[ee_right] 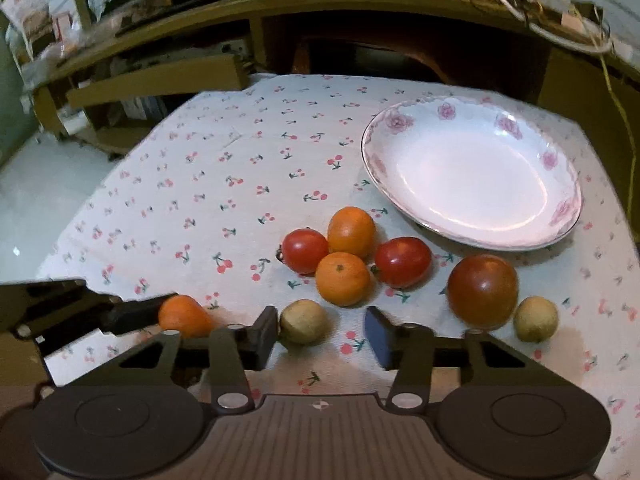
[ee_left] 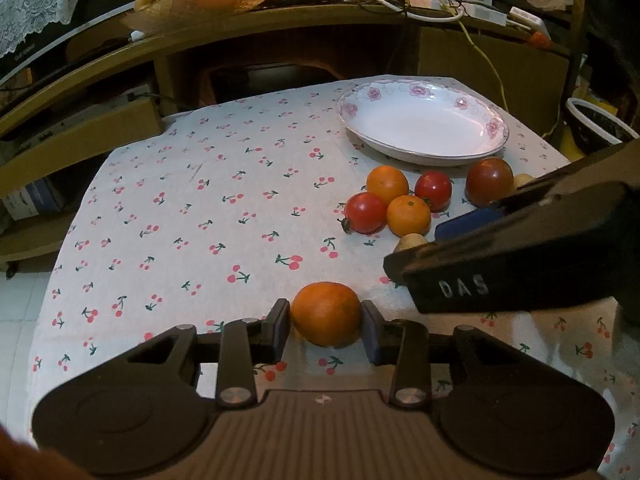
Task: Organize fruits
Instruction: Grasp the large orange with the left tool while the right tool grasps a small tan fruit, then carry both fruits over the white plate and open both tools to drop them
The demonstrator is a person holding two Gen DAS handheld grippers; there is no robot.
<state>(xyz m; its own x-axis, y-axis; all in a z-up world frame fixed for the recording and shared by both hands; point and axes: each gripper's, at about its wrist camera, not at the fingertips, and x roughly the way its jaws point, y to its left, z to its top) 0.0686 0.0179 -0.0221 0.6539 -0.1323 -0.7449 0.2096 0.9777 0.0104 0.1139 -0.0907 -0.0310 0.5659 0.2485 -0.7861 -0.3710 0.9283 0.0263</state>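
The orange (ee_left: 326, 314) sits on the near counter (ee_left: 200, 216) between the left tool's (ee_left: 326, 330) pads, apparently grasped; the empty plate (ee_left: 424, 130) lies far right. The right tool (ee_right: 322, 330) gapes, released, around a small yellowish fruit (ee_right: 303, 321).

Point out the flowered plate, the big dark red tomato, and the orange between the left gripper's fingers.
flowered plate (ee_right: 560, 216), right wrist view, on its near right rim.
big dark red tomato (ee_right: 483, 290), right wrist view, on its upper face.
orange (ee_left: 326, 314), left wrist view, centre of its skin.
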